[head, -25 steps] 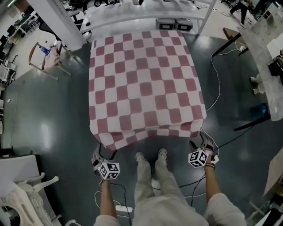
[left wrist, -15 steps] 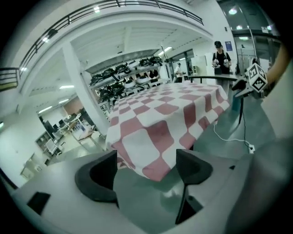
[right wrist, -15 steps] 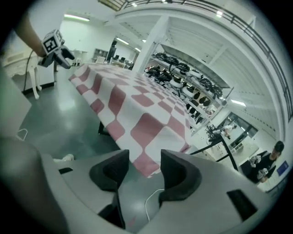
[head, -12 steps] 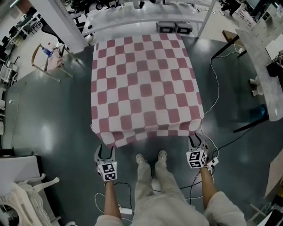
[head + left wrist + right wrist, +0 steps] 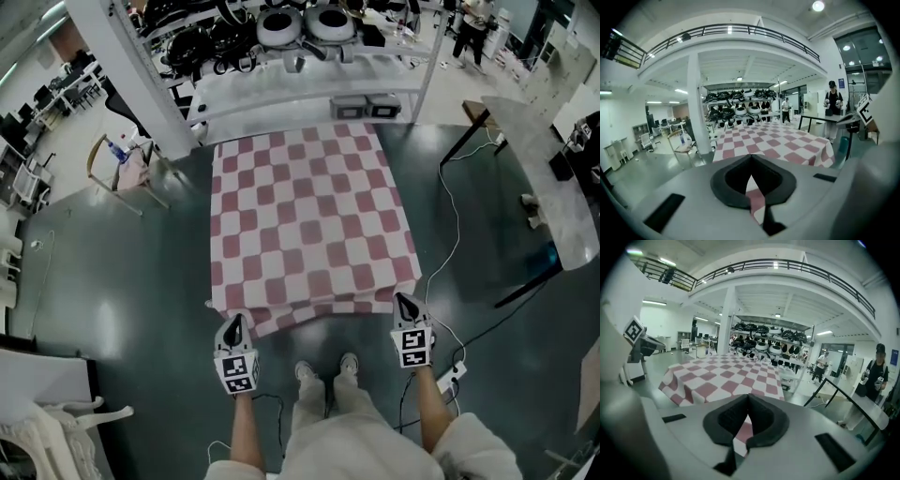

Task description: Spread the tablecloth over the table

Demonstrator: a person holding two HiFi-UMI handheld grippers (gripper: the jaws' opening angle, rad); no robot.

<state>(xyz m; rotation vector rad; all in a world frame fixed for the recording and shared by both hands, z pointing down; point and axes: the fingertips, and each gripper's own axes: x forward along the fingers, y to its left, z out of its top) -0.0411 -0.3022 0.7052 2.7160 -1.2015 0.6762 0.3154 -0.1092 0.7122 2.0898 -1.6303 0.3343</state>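
Note:
The red-and-white checked tablecloth [image 5: 309,225] covers the table ahead of me, and its near hem is raised toward me. My left gripper [image 5: 234,328] is at the near left corner, shut on a fold of the cloth [image 5: 757,201] that runs between its black pads. At the near right corner my right gripper [image 5: 407,305] is likewise shut on the cloth [image 5: 743,434]. In the left gripper view the left gripper [image 5: 751,161] faces along the table's length; the right gripper [image 5: 748,401] does the same. Both corners are held up off the table's front.
A white column [image 5: 131,66] and a chair [image 5: 127,164] stand left of the table. Shelves with round gear [image 5: 300,28] lie beyond it. A black-legged table [image 5: 534,159] and a floor cable [image 5: 452,225] are at the right. My shoes [image 5: 323,370] are between the grippers.
Both grippers rose from low beside the hanging front hem, with jaws spread, up to the front corners. Their jaws closed on the cloth, and the near edge lifted.

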